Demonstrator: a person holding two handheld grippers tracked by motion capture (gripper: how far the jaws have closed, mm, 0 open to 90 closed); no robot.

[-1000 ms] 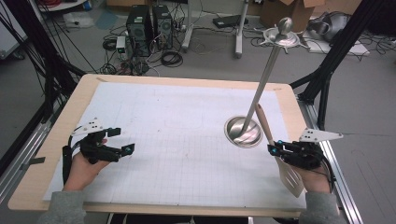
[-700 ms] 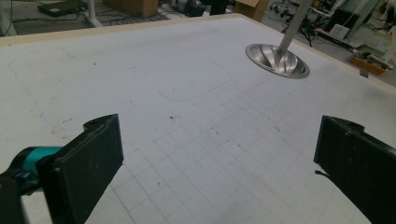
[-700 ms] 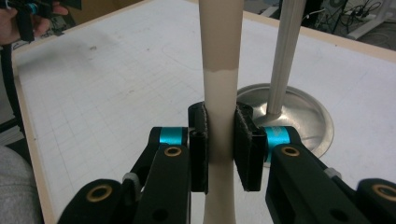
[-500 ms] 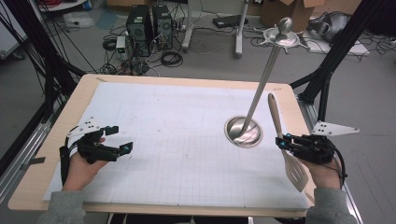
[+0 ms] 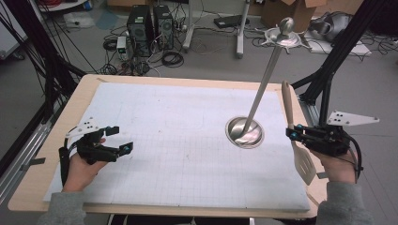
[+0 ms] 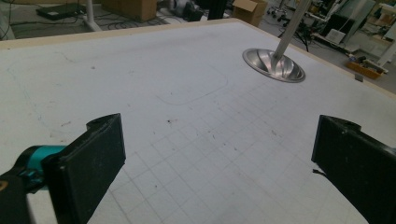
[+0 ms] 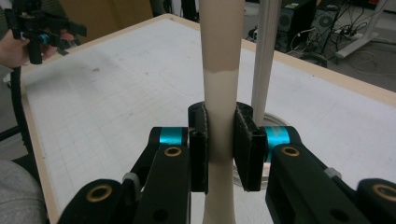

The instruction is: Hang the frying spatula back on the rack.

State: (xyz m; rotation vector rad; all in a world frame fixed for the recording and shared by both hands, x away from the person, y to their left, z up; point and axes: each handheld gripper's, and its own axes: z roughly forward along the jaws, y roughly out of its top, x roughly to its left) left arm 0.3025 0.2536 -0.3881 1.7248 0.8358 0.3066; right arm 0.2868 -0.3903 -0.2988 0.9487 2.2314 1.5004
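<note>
A beige spatula [image 5: 287, 105] with a slotted head [image 5: 305, 165] stands nearly upright at the table's right edge, handle up. My right gripper [image 5: 293, 136] is shut on its handle just above the head. In the right gripper view the pads [image 7: 245, 140] press both sides of the handle [image 7: 222, 70]. Just left of it stands a metal rack, with a round base [image 5: 245, 132] and a tall pole [image 5: 265, 79] crowned by a hook ring [image 5: 284, 36]. My left gripper [image 5: 121, 139] rests open over the table's left side, and nothing is between its jaws [image 6: 219, 163].
A white gridded mat [image 5: 178, 140] covers the wooden table [image 5: 80, 89]. Black frame posts [image 5: 328, 79] rise at the right edge and more at the left. Computers, cables and boxes lie on the floor beyond the far edge.
My right gripper has risen and shifted slightly right with the spatula, whose handle has swung from leaning left to nearly upright. The left gripper has stayed put.
</note>
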